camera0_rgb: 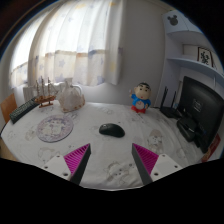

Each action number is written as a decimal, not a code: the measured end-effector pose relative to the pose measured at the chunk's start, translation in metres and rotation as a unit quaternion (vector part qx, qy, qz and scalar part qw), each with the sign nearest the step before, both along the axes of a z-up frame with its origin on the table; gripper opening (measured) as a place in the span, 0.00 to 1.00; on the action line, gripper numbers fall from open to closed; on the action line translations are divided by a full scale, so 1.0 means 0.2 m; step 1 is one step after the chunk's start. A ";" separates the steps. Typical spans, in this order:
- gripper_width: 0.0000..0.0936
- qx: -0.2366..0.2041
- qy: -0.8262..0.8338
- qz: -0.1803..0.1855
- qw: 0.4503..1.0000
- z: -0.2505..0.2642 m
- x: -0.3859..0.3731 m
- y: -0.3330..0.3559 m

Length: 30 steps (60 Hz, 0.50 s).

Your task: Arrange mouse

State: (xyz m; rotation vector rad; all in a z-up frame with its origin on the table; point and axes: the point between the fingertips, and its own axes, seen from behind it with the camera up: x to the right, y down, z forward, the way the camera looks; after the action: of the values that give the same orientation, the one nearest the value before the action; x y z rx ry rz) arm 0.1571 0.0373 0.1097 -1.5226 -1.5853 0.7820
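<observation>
Fingers (pixel 78 157) of our gripper (pixel 111 158) stand wide apart, holding nothing. We see the black mouse (pixel 112 130) on the patterned tablecloth (pixel 95 118), just ahead of them, untouched, near a figurine (pixel 141 99).

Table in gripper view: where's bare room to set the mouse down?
Free: the stretch between the gripper fingers and the mouse, and the table patch beyond the mouse, bordered by the kettle and the doll. Crowded: the side with the round plate and rack, and the monitor side. Fingers open, holding nothing.
</observation>
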 end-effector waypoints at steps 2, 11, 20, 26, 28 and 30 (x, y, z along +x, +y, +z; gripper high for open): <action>0.91 0.001 0.002 0.001 1.000 -0.02 -0.03 0.02; 0.91 0.005 0.004 0.007 1.000 -0.15 -0.23 0.10; 0.91 0.006 -0.007 0.016 1.000 -0.32 -0.47 0.18; 0.91 0.002 -0.023 0.025 0.999 -0.44 -0.63 0.22; 0.91 0.000 -0.028 0.029 0.999 -0.48 -0.68 0.23; 0.91 0.000 -0.031 0.034 0.999 -0.51 -0.73 0.24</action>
State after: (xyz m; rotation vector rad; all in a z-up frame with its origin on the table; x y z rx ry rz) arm 0.0113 0.0857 0.0082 -1.5135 -1.6897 0.7789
